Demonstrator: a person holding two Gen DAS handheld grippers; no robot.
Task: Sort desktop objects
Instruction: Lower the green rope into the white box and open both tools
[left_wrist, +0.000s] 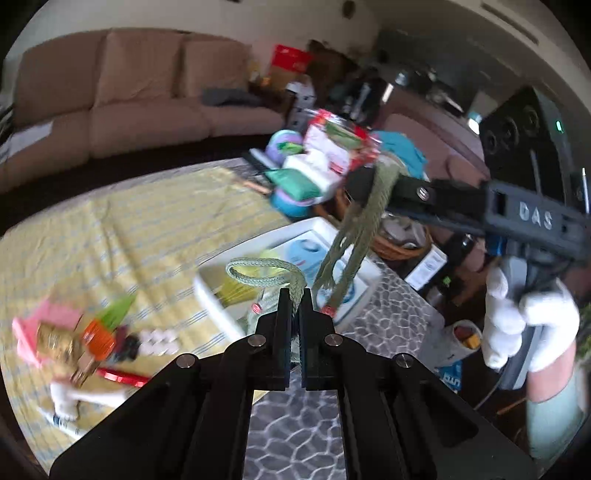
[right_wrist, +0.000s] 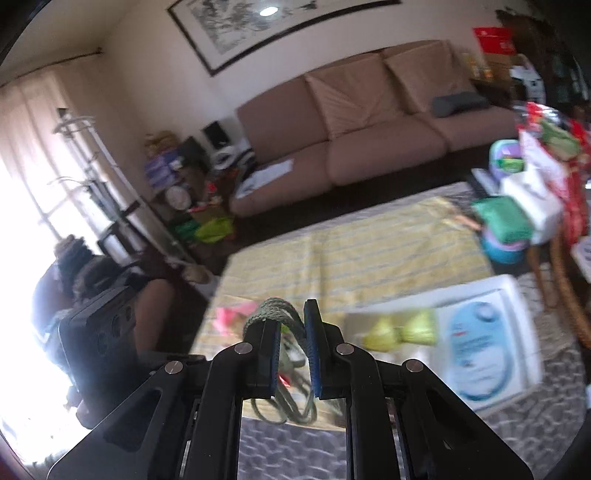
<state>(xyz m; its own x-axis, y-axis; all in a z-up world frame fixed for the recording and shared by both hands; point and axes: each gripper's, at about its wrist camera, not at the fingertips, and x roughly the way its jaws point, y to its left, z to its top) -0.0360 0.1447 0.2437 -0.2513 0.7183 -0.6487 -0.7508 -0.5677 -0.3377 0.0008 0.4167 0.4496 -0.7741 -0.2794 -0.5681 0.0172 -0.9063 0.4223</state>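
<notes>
A green braided cord (left_wrist: 351, 225) hangs in the air between both grippers. My left gripper (left_wrist: 294, 295) is shut on one end of it, which loops over to the left (left_wrist: 258, 269). My right gripper (right_wrist: 291, 317) is shut on the other part of the cord (right_wrist: 273, 308), whose strands dangle below its fingers. The right gripper also shows in the left wrist view (left_wrist: 365, 181), held by a white-gloved hand (left_wrist: 524, 317), with the cord draped over its tip. Both are held above a white tray (left_wrist: 221, 295) on the table.
The table has a yellow striped cloth (left_wrist: 129, 229). A pile of small items (left_wrist: 85, 339) lies at the left, with a red pen and a pink pad. The tray (right_wrist: 517, 291) holds a white-and-blue packet and yellow-green pouches (right_wrist: 402, 328). Stacked clutter (left_wrist: 325, 158) and a wicker basket stand at the far right.
</notes>
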